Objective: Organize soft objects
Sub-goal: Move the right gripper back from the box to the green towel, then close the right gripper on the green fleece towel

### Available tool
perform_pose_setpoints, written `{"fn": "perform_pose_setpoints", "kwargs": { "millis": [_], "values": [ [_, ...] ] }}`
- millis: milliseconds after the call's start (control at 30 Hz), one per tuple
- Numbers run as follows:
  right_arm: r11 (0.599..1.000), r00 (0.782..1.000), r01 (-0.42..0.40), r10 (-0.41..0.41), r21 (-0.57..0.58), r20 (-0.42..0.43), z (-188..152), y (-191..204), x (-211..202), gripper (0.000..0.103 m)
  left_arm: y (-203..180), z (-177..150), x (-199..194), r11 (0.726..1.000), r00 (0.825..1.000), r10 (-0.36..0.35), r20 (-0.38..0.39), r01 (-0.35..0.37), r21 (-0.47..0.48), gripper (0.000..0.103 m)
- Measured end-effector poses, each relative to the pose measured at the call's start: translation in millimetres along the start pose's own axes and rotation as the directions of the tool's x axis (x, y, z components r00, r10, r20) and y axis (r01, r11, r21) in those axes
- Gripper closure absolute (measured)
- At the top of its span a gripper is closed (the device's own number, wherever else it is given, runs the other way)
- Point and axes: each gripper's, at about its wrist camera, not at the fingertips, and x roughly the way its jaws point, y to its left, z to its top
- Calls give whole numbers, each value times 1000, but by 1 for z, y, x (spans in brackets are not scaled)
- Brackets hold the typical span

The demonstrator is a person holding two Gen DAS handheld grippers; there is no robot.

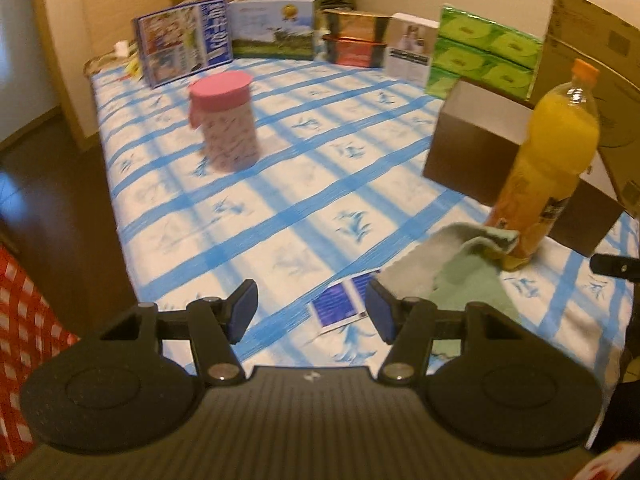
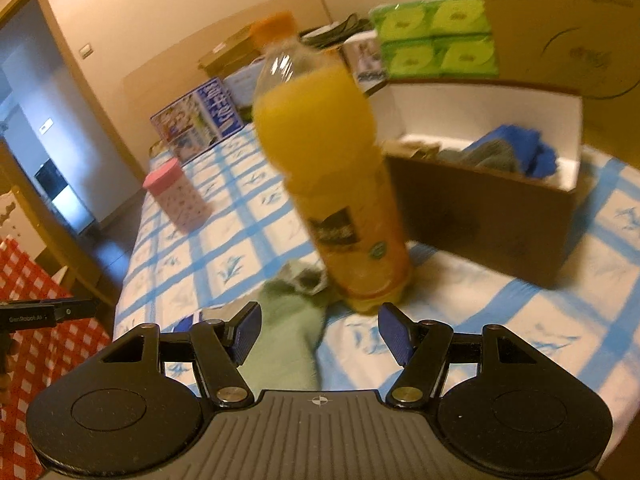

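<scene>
Here, a bed (image 1: 304, 200) under a blue-checked white sheet carries everything. Along its far edge stands a row of boxes (image 1: 276, 32) and green tissue packs (image 1: 484, 56). Nearer, on the right, an open cardboard box (image 2: 492, 208) holds blue and grey cloths (image 2: 512, 152); its flap rises behind. A tall orange juice bottle (image 2: 340, 184) stands just in front of that box, between it and the near edge. A pink-lidded can (image 1: 228, 120) stands alone, well apart to the left. A green towel (image 1: 452, 276) lies crumpled on the sheet, its bunched end touching the bottle's base. A small blue-printed leaflet (image 1: 340, 308) lies partly under the towel's edge.

Left tongs (image 1: 310, 312): wide, nothing between the pads, the right pad over the towel's edge. Right tongs (image 2: 320, 332): wide, empty, above the towel, bottle directly ahead. Some motion blur in both views.
</scene>
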Motion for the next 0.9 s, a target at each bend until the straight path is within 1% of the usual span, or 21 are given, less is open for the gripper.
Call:
{"fn": "perform_pose_setpoints", "kwargs": {
  "millis": [67, 167, 200, 300, 433, 567, 633, 667, 700, 767, 900],
  "values": [
    [1000, 1000, -16, 16, -3, -15, -5, 3, 15, 38, 6, -4, 4, 1000, 1000, 23, -7, -23, -11, 46],
    [999, 998, -36, 36, 8, -44, -10, 2, 38, 43, 14, -9, 12, 999, 999, 39, -17, -39, -38, 46],
    [999, 998, -30, 31, 11, -57, -11, 2, 45, 45, 17, -11, 14, 998, 999, 39, -21, -40, -49, 47],
    [999, 996, -29, 31, 19, -80, -17, 0, 69, 48, 23, -16, 21, 996, 999, 34, -31, -36, -76, 47],
    [998, 995, -19, 25, 67, -99, -16, -7, 99, 50, 27, -21, 30, 995, 998, 32, -48, -36, -96, 47],
    [995, 992, -11, 24, 104, -128, -17, -14, 121, 51, 31, -25, 37, 993, 997, 32, -64, -39, -113, 49],
    [994, 993, -15, 27, 104, -117, -18, -14, 124, 60, 33, -26, 39, 992, 997, 30, -69, -39, -120, 50],
    [995, 991, -29, 41, 96, -124, -17, -13, 126, 84, 33, -26, 40, 992, 997, 29, -72, -38, -122, 50],
    [995, 989, -38, 51, 96, -139, -16, -13, 128, 95, 34, -27, 41, 992, 997, 28, -74, -37, -123, 50],
    [996, 990, -41, 52, 83, -133, -15, -11, 125, 95, 33, -27, 39, 992, 997, 19, -75, -29, -126, 50],
    [996, 994, -63, 68, 65, -86, -14, -7, 104, 97, 28, -28, 35, 992, 998, 9, -67, -18, -124, 50]
  ]
}}
